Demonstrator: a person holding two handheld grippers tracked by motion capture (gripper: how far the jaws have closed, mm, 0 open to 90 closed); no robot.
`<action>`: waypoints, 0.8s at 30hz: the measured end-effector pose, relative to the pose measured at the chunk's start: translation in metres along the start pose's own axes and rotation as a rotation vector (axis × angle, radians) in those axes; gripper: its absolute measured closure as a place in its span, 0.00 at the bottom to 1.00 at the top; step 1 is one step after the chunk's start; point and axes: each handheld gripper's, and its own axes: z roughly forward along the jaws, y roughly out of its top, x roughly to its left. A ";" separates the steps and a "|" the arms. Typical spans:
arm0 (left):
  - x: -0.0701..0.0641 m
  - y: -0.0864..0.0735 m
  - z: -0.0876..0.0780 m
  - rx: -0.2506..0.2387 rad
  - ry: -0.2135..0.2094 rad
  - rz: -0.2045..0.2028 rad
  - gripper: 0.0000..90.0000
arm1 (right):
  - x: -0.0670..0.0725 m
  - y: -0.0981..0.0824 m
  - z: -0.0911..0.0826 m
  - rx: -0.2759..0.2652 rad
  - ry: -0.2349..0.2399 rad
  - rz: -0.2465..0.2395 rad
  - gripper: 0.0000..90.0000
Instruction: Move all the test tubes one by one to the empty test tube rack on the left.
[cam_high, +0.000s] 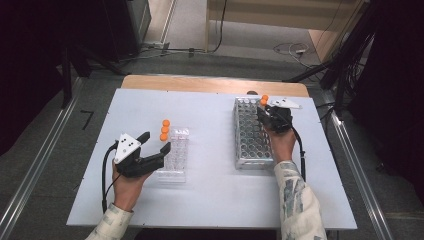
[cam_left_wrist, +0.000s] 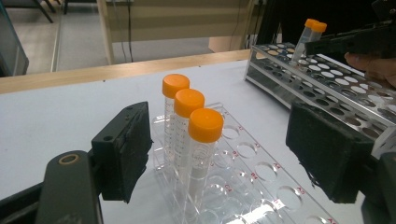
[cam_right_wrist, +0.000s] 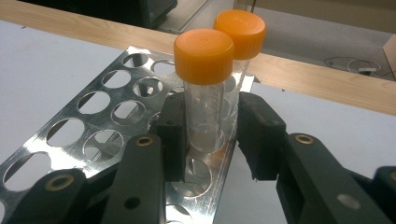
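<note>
Three orange-capped tubes (cam_high: 164, 129) (cam_left_wrist: 189, 100) stand upright in a row at the far end of a clear plastic rack (cam_high: 172, 172) (cam_left_wrist: 261, 177). My left gripper (cam_high: 157, 141) (cam_left_wrist: 224, 154) hovers open at this rack, its pads wide apart on either side of the row and touching nothing. At the far right corner of a metal rack (cam_high: 252, 150) (cam_right_wrist: 93, 126) stand two more orange-capped tubes (cam_high: 264, 100) (cam_left_wrist: 310, 28). My right gripper (cam_high: 263, 112) (cam_right_wrist: 210, 135) has its pads against the sides of the nearer tube (cam_right_wrist: 205, 93), which sits in its hole. The second tube (cam_right_wrist: 240, 28) stands just behind it.
Both racks rest on a white board (cam_high: 210, 195) over a wooden table (cam_high: 200, 82). Many holes of the metal rack stand open. A hand (cam_left_wrist: 373, 63) holds the right gripper beside that rack. Cables (cam_high: 295, 50) lie on the floor beyond the table.
</note>
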 end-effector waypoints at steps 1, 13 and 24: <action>0.000 0.000 0.000 0.000 0.000 0.000 0.25 | 0.000 0.000 0.000 -0.002 0.001 -0.001 0.73; -0.001 0.000 0.000 0.001 -0.004 -0.001 0.25 | 0.000 0.005 -0.008 -0.049 0.005 0.003 0.79; -0.001 0.000 0.001 0.005 -0.006 0.005 0.23 | 0.003 0.017 -0.024 -0.108 -0.002 0.007 0.80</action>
